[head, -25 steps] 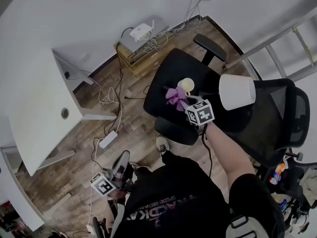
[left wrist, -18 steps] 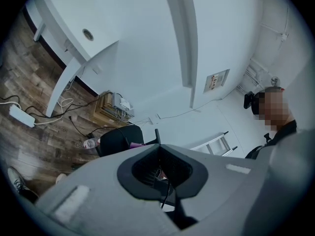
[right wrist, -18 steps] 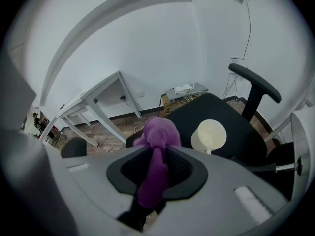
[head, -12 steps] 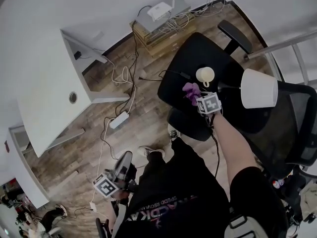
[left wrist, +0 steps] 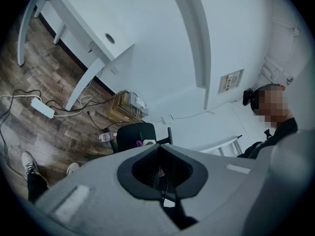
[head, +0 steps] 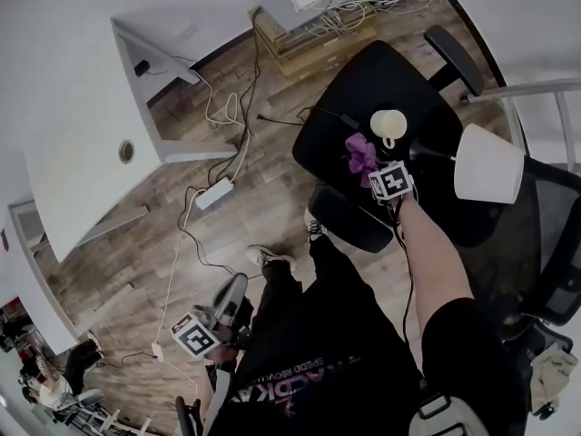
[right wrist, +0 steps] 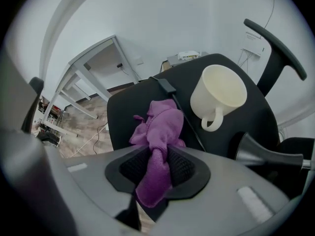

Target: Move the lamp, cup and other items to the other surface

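A purple cloth [head: 360, 153] [right wrist: 157, 127] lies bunched on the black office chair seat [head: 363, 89], and one end of it runs between the jaws of my right gripper [head: 374, 167] [right wrist: 157, 168]. Those jaws are opening, with the pads still on the cloth. Just beyond the cloth stands a cream cup [head: 388, 125] [right wrist: 219, 95]. The lamp, with a white shade [head: 488, 163] and a dark base [right wrist: 266, 154], stands at the right of the seat. My left gripper [head: 227, 300] [left wrist: 161, 168] hangs low by my leg, shut and empty.
A white desk [head: 73, 134] [left wrist: 98, 38] stands to the left across the wooden floor. Cables and a power strip [head: 215, 193] lie between the desk and the chair. A box with a router [head: 309, 7] sits by the wall. A ladder [head: 545, 89] leans at right.
The head view has swung, so the chair now sits higher and further right. My right gripper stays at the cloth beside the cup. The left gripper has barely moved.
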`<action>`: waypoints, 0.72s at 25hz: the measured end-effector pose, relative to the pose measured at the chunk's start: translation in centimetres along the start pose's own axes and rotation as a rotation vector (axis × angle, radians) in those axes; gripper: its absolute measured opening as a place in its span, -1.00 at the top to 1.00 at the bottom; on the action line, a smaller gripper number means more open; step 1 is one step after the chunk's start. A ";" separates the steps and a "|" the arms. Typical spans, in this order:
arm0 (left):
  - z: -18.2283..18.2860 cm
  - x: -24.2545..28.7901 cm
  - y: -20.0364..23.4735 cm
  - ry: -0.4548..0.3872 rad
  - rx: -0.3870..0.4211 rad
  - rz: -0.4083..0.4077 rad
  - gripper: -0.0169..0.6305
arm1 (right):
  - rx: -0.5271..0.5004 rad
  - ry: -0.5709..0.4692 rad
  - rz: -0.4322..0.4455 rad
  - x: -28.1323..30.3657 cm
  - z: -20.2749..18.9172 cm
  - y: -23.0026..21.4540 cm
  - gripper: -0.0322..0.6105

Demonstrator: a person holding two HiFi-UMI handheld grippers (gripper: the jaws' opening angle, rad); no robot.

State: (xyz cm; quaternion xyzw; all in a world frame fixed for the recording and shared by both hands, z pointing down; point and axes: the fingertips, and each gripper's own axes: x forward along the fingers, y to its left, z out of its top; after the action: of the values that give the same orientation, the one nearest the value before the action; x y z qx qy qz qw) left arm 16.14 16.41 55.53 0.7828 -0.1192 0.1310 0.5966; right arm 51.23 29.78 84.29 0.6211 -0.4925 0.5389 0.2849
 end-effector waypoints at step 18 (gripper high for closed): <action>1.0 -2.2 0.0 -0.033 0.026 -0.091 0.96 | 0.022 -0.167 -0.118 -8.3 1.9 -2.1 0.89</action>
State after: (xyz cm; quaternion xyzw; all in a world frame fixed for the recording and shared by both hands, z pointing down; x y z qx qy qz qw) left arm 14.13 15.54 54.50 0.7971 -0.0918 0.0921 0.5897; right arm 54.43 31.34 76.25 0.6949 -0.4713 0.4729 0.2672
